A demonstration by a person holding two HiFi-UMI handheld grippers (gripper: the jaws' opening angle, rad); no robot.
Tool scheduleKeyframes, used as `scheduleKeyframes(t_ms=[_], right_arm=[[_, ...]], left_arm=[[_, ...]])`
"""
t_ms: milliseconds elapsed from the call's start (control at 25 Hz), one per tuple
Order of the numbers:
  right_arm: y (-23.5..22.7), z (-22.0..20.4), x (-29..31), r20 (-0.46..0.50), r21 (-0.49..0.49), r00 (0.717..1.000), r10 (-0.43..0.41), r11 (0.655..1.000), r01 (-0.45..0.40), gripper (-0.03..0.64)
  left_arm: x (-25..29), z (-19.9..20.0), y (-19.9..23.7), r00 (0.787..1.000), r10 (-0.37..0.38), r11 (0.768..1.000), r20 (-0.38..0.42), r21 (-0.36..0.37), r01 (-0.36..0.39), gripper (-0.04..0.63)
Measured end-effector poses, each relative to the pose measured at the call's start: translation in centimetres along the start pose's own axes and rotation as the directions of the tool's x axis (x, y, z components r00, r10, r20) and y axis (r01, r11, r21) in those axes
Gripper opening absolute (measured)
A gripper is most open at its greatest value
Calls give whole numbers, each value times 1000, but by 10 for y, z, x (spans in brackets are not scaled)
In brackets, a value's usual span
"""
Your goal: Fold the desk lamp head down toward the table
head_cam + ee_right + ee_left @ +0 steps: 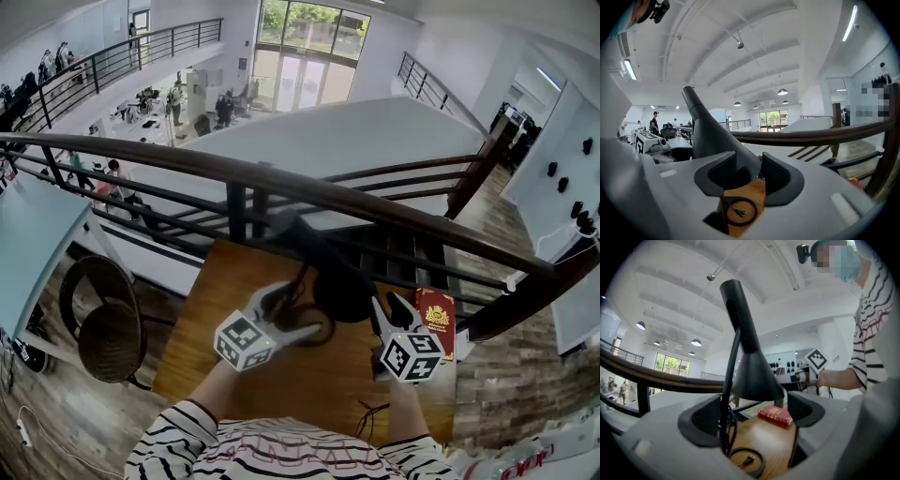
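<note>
A black desk lamp stands on the wooden table [281, 384]. Its cone-shaped head [342, 286] hangs low between my two grippers. In the right gripper view the head [712, 136] slopes down into my right gripper [747, 171], whose ribbed pads close on the cone's lower rim. My right gripper [389, 309] sits at the head's right side. My left gripper [298, 314] is at the lamp's foot; its jaws stand wide, with the thin stem [729, 394] and cable close to the left pad and a broad gap to the other. The lamp's cable lies coiled [747, 460] on the wood.
A red book [436, 319] lies at the table's right edge. A dark wooden railing [281, 183] runs just behind the table, with an open drop beyond. A round wicker chair [108, 337] stands to the table's left. A person's striped sleeves fill the near edge.
</note>
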State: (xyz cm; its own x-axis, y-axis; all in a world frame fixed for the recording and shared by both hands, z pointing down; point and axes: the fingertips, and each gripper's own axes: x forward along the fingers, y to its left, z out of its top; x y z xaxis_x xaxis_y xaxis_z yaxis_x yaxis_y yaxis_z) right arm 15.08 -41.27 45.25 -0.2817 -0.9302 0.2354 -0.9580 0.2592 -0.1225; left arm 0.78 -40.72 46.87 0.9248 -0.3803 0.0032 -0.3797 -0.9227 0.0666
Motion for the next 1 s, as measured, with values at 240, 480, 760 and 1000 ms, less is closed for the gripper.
scheduleKeyframes(t_ms=[240,480,760,1000], right_arm=[[11,-15,9,-39,-1,999,26,1000,-26,150],[15,-15,13,-29,-3,1000,7,1000,-7,114],[18,-16,11,-24,8,1000,6,1000,-6,112],[25,-21,9,-28,35,1000,2,999,-1,150]], left_arm=[[1,0,-3,1000,-8,1000,2,-5,8,458],[1,2,-4,1000,-15,1000,3,-10,15,466],[-4,2,-6,1000,-14,1000,0,-4,14,466],[-16,0,-4,1000,8,1000,-14,8,-7,462]])
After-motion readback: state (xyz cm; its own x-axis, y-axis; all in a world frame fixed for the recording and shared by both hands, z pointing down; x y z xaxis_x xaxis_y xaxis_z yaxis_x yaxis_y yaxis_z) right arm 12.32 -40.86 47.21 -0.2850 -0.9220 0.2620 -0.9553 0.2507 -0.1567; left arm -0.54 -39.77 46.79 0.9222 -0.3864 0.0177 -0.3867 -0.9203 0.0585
